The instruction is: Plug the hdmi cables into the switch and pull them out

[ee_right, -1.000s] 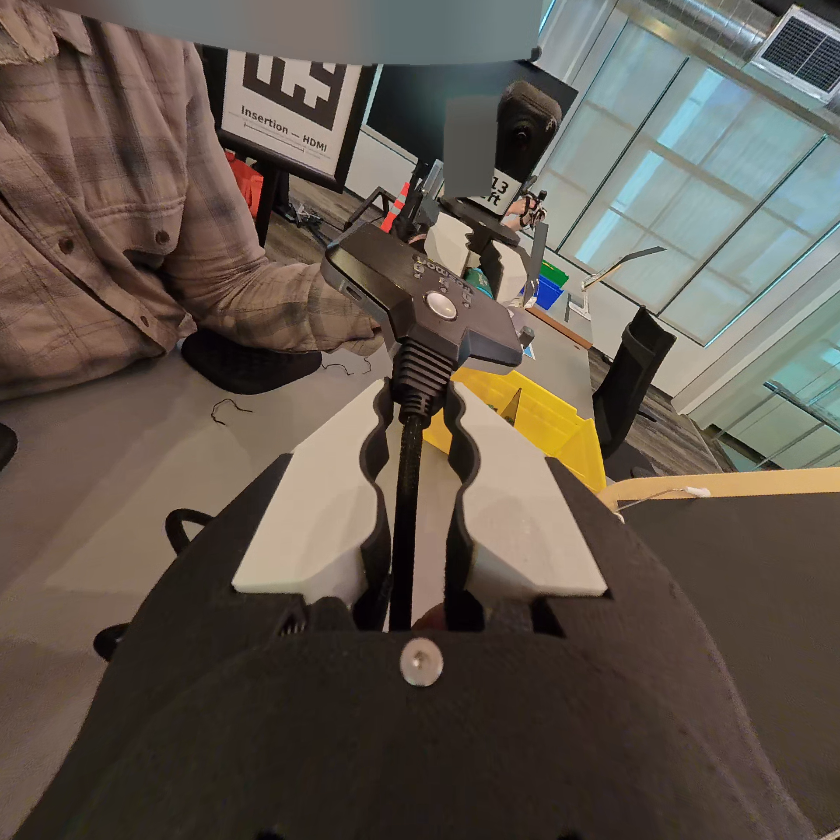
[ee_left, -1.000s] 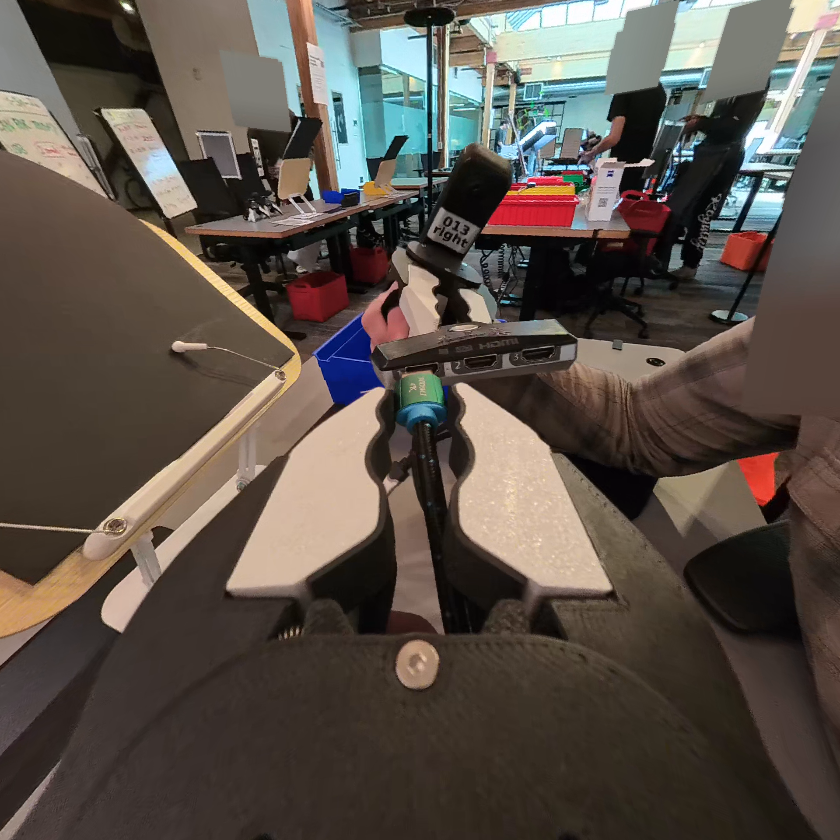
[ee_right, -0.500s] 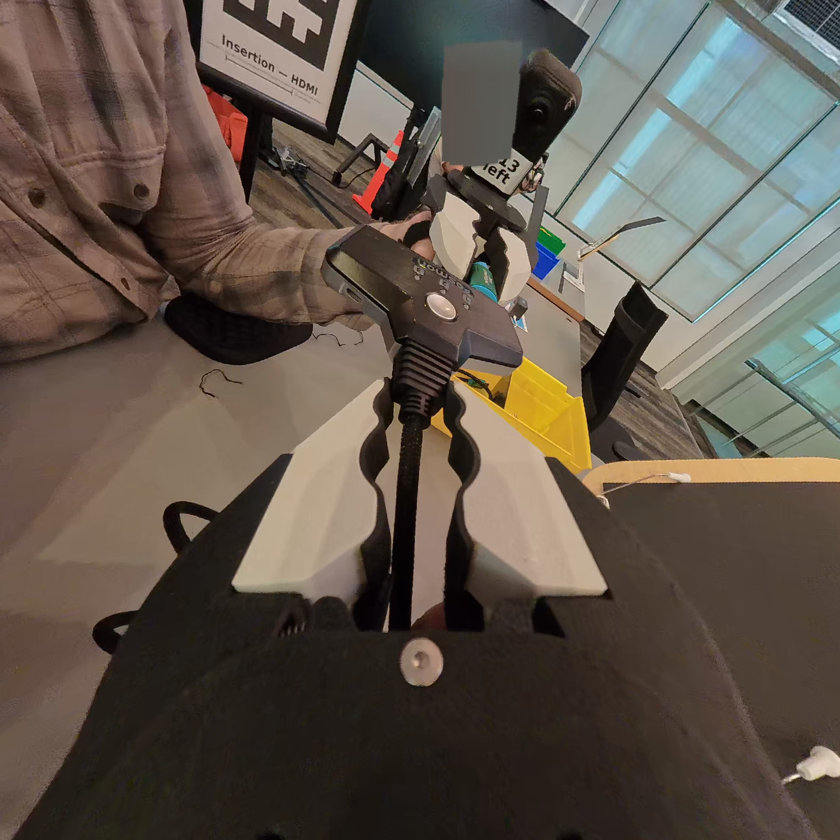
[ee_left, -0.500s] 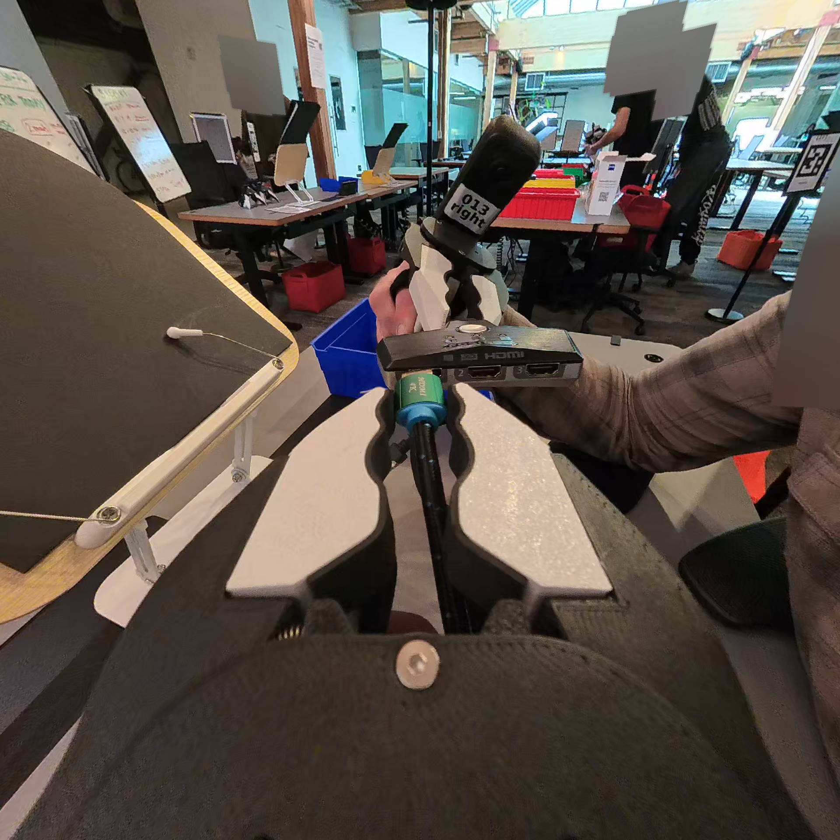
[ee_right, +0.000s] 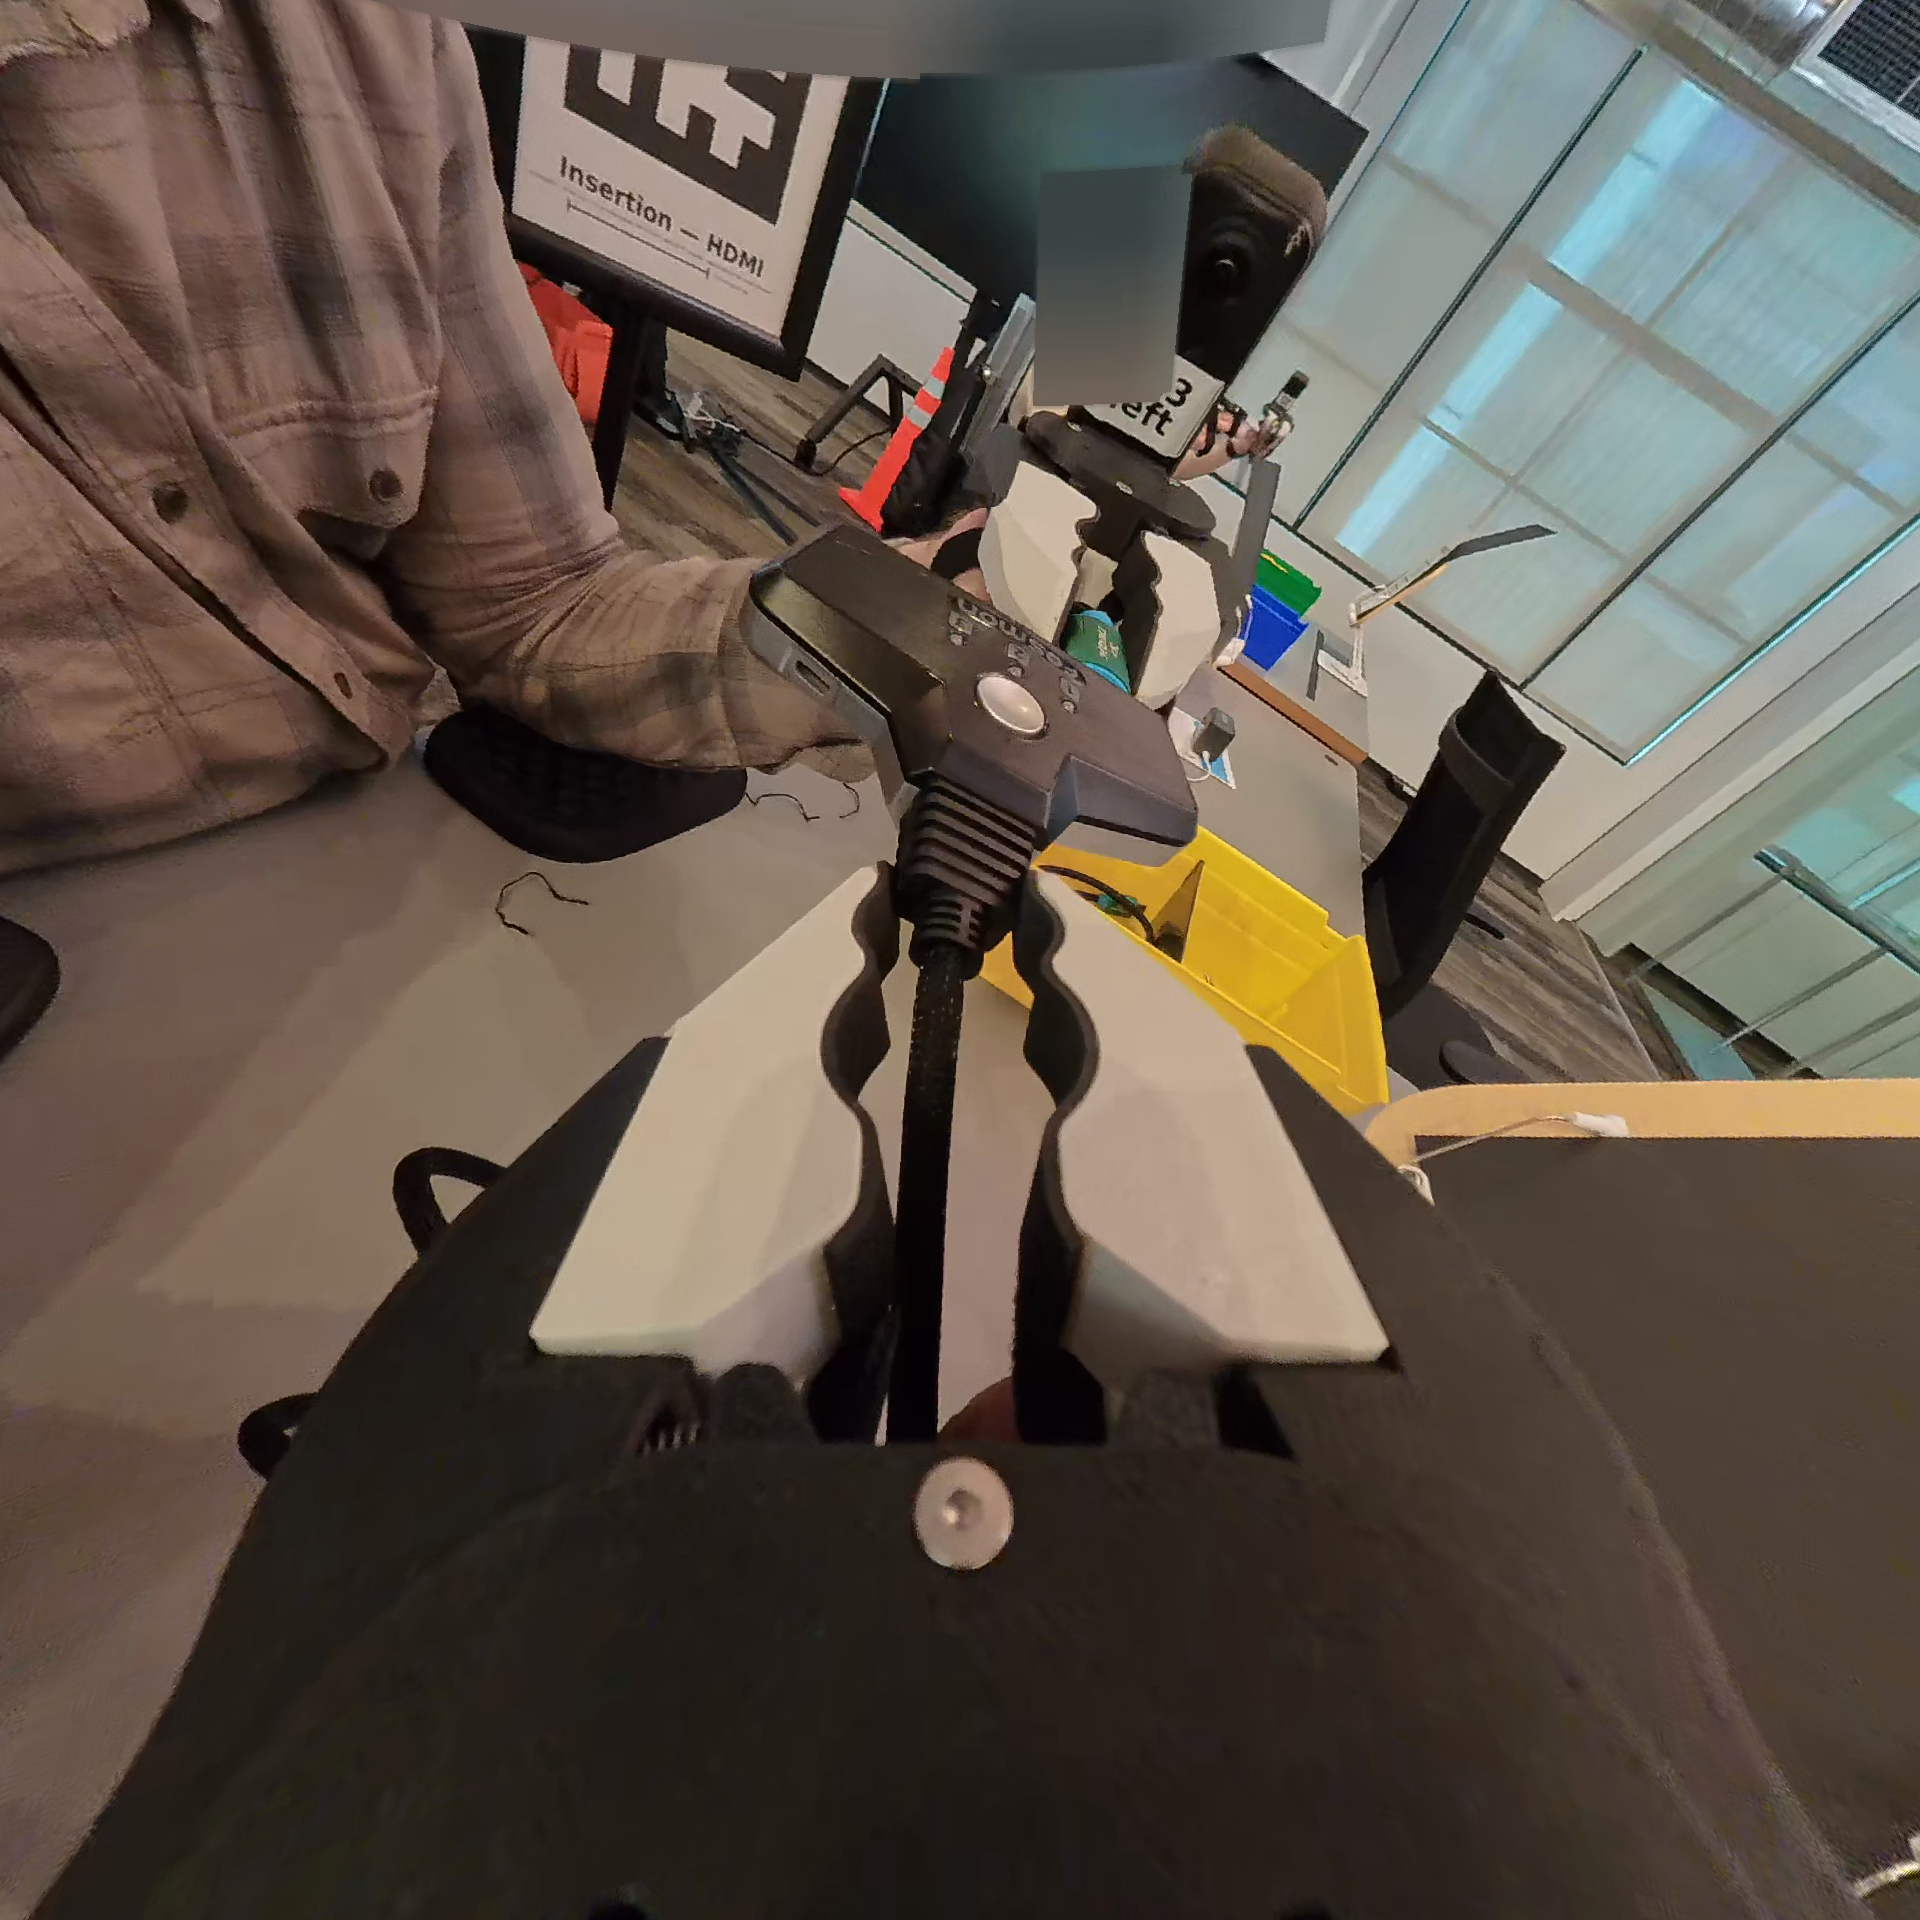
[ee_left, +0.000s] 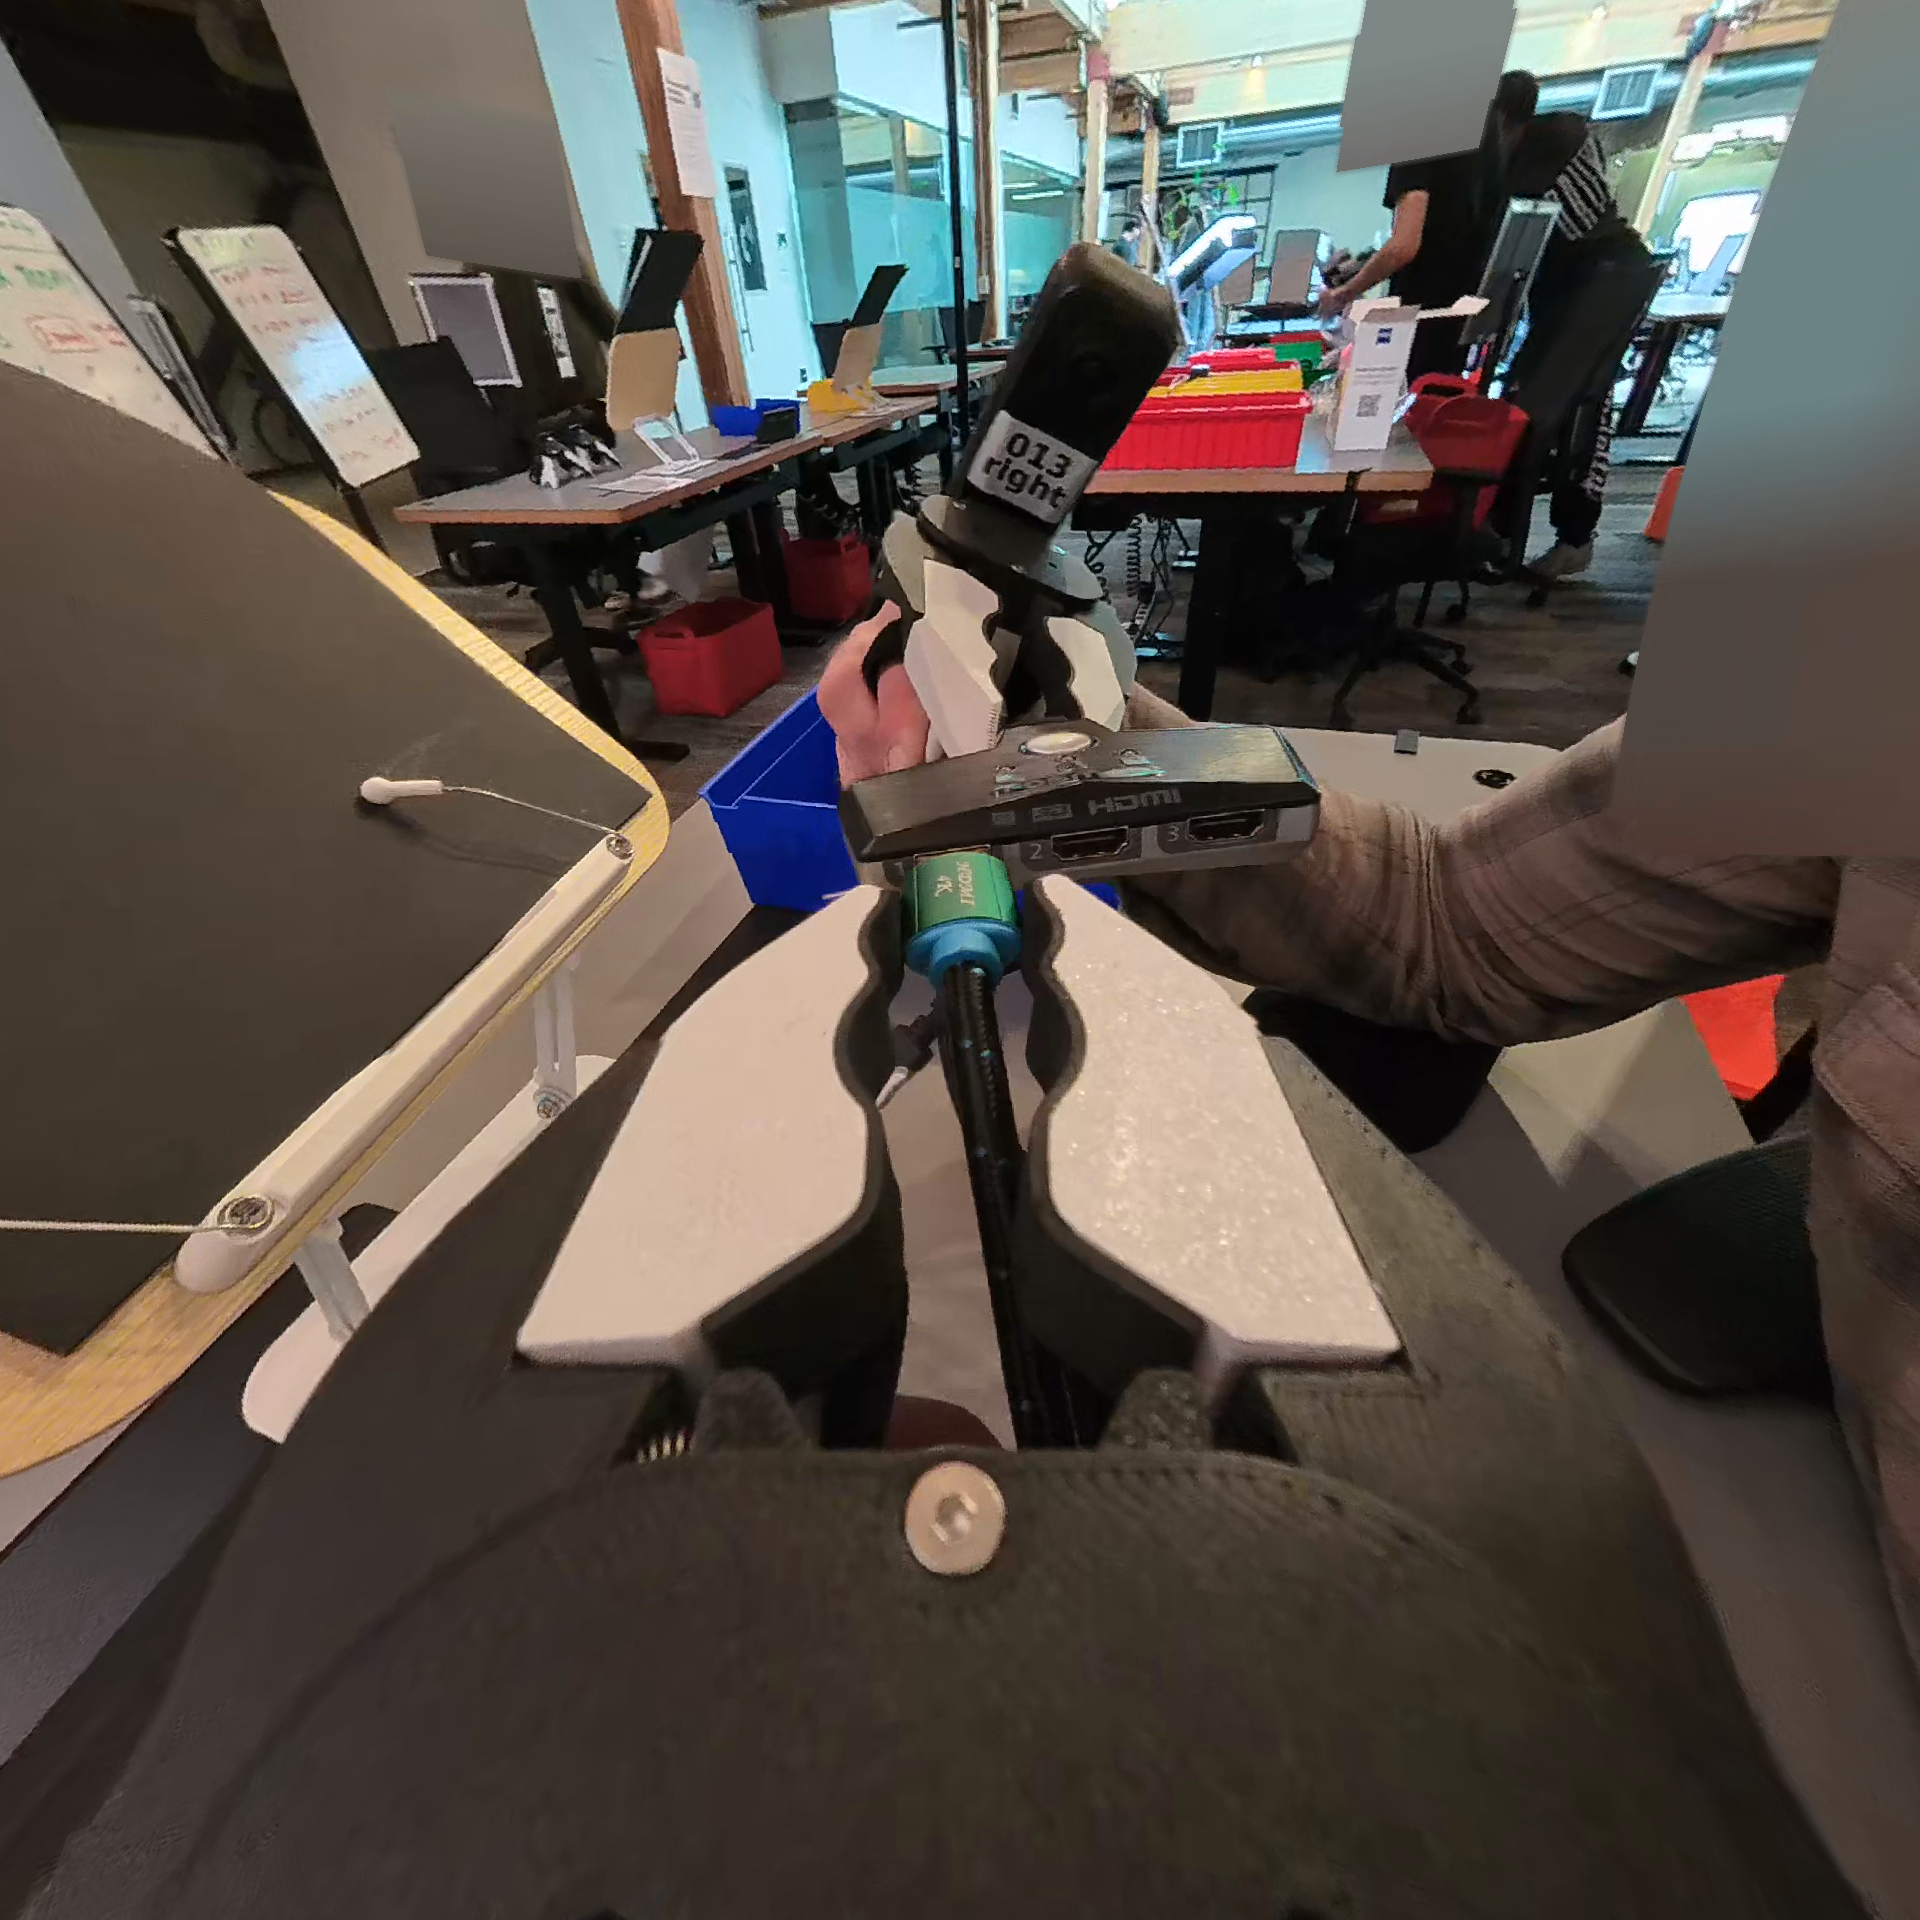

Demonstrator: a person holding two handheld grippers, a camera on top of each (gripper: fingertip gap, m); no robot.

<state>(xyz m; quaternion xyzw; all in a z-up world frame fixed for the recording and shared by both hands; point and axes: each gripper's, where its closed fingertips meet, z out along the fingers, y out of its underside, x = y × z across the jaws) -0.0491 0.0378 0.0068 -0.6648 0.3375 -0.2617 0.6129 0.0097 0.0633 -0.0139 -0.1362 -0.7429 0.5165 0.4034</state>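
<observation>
Left gripper (ee_left: 954, 914) is pinching the green HDMI plug (ee_left: 954, 891), fingers closed narrow on its blue collar, and the braided cable (ee_left: 982, 1101) is running back between the fingers toward me. I'm seeing the plug's tip sitting at the leftmost port of the switch (ee_left: 1081, 795); how far it's seated I can't quite tell from this angle, since a sliver of metal is showing. Other two ports on that face are sitting empty.

Right gripper (ee_right: 954, 914) is clamping the ribbed strain relief (ee_right: 961, 868) of the switch's own black cord (ee_right: 925, 1164), holding the switch (ee_right: 977, 675) up in the air above the grey table (ee_right: 260, 1039), round button facing up. Both grippers are facing each other across the switch, each showing up in the other's view.

Beyond that I'm seeing a plaid sleeve (ee_right: 644, 675) reaching in behind the switch, a yellow bin (ee_right: 1268, 956) on the table past my right fingers, and a blue bin (ee_left: 779, 821) behind the switch in the left view. A black board with a wooden edge (ee_left: 208, 831) is tilting up at the left.
</observation>
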